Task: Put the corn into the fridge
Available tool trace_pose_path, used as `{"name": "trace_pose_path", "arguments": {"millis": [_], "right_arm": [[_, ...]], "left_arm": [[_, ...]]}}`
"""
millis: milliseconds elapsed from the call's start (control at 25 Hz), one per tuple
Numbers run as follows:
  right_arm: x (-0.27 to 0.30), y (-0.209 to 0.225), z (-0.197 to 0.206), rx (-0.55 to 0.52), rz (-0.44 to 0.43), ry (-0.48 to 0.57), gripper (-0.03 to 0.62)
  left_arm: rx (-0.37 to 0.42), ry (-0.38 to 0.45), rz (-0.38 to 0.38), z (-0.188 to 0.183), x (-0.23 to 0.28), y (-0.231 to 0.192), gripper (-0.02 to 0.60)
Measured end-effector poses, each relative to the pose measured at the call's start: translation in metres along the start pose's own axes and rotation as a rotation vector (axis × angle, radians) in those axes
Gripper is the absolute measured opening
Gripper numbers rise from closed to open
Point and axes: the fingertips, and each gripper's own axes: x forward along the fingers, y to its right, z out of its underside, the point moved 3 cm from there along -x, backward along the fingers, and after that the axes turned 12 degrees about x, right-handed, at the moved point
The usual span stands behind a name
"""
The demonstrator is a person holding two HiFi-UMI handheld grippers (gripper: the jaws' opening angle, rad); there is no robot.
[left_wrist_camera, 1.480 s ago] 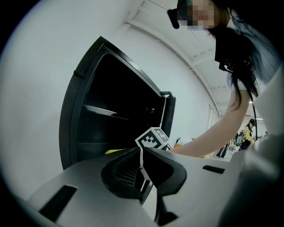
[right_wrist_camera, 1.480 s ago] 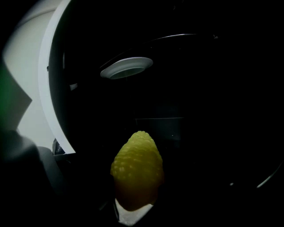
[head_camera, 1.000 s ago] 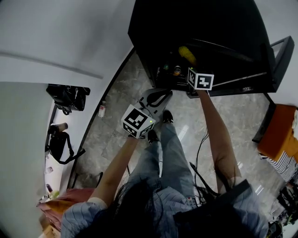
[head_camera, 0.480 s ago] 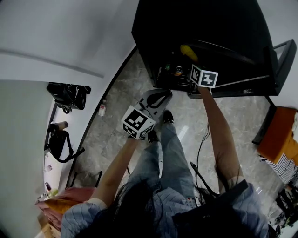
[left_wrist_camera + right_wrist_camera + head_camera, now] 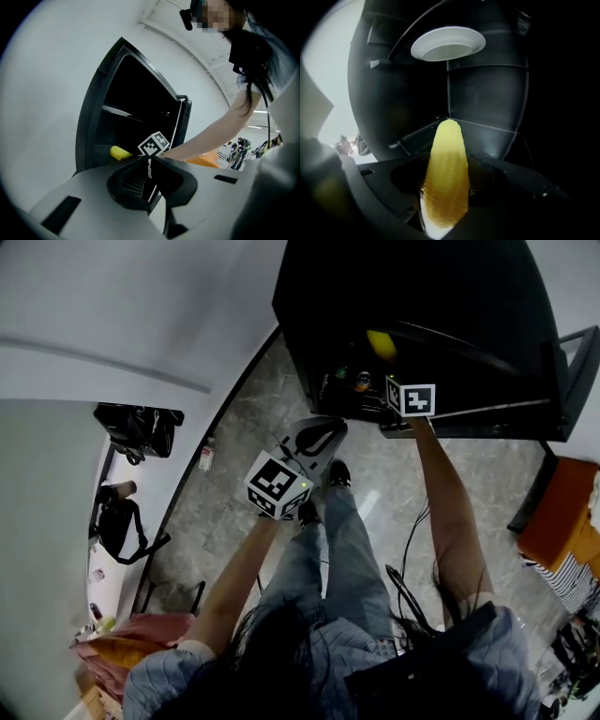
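Inside the open fridge (image 5: 412, 296), the right gripper (image 5: 445, 194) clenches the corn (image 5: 449, 154) lengthwise. Its tip points at a bare shelf (image 5: 487, 136) below a white plate (image 5: 448, 43), probably to slide it in. Outside, the left gripper (image 5: 149, 176) hangs closed and empty.

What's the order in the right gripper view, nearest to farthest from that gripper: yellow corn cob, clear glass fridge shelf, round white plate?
1. Yellow corn cob, between the jaws.
2. Clear glass fridge shelf, ahead, low.
3. Round white plate, high up.
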Motion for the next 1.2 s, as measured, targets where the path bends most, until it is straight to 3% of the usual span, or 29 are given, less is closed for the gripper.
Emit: {"name": "trace_pose_path", "arguments": {"millis": [320, 520, 640, 840, 1200], "right_arm": [[0.010, 0.000, -0.007, 0.036, -0.005, 0.007, 0.245], [0.010, 0.003, -0.010, 0.079, 0.053, -0.006, 0.245], [0.011, 0.003, -0.010, 0.020, 0.060, -0.025, 0.246], [0.018, 0.001, -0.012, -0.175, 0.060, -0.088, 0.245], [0.030, 0.012, -0.020, -0.157, 0.044, -0.084, 0.245]], "left_arm": [[-0.021, -0.010, -0.022, 0.008, -0.005, -0.008, 0.009], [-0.024, -0.016, -0.031, 0.010, -0.007, -0.011, 0.009], [-0.028, -0.019, -0.033, 0.011, -0.007, -0.012, 0.009], [-0.028, -0.023, -0.031, 0.013, -0.007, -0.013, 0.009], [-0.033, -0.049, -0.011, 0.019, -0.008, -0.008, 0.009]]}}
